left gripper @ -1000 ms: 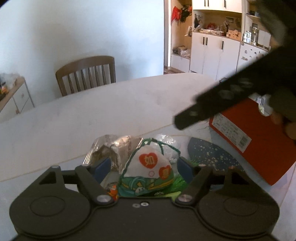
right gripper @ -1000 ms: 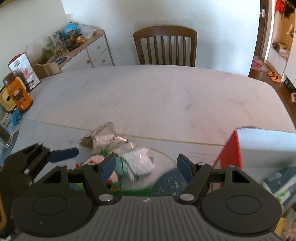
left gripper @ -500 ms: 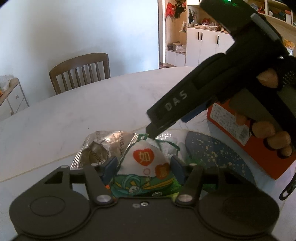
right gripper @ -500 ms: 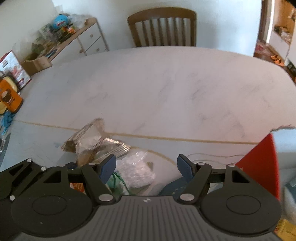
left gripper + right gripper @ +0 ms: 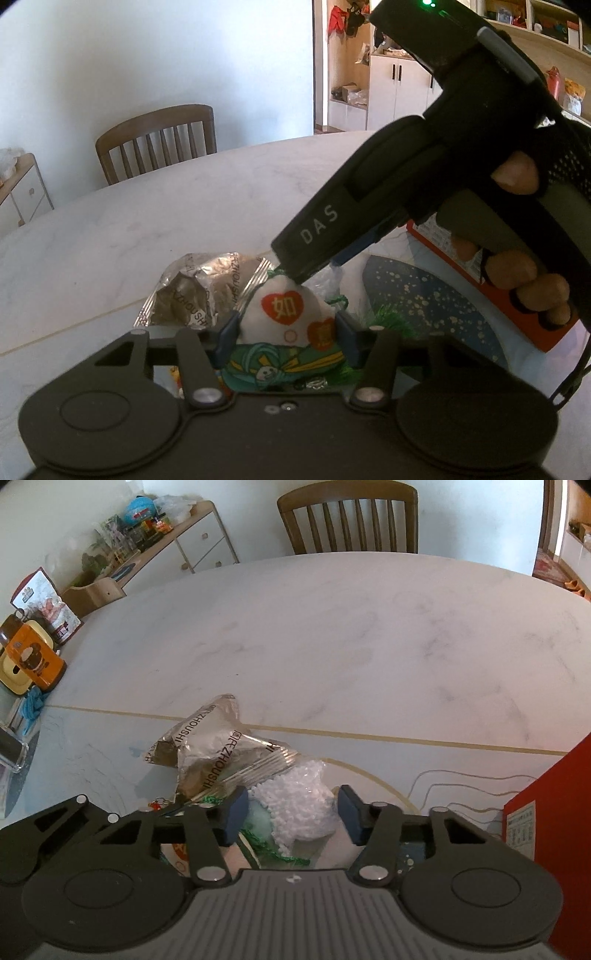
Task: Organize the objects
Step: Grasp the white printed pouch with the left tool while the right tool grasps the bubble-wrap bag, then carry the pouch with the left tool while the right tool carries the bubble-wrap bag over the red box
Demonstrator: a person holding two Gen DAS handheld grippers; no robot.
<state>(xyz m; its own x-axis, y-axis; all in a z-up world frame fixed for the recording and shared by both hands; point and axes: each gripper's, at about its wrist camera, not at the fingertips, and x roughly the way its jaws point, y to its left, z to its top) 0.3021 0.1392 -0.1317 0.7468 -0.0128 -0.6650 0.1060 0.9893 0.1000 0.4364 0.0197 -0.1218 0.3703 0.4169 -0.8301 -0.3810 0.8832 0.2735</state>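
On the counter (image 5: 332, 635): pile location: task items lie clustered at the near edge, beside the red box (image 5: 565, 834).
Red box: judged destination; hazard: right tool's swing may strike its wall.
Foil packet (image 5: 218, 753): lies touching the pouch; hazard: may be dragged along and slide off.
Plastic bag (image 5: 299, 805): sits between the right tool's (image 5: 291, 814) spread pads, not clamped; hazard: slippery film may squeeze out on closing.
Cloth pouch (image 5: 291, 317): left tool (image 5: 288, 332) is closed against both its sides; hazard: soft filling may let it sag free.
Green cord (image 5: 340, 301): loops near both tools; hazard: snagging, pulling the pouch from the left grip.
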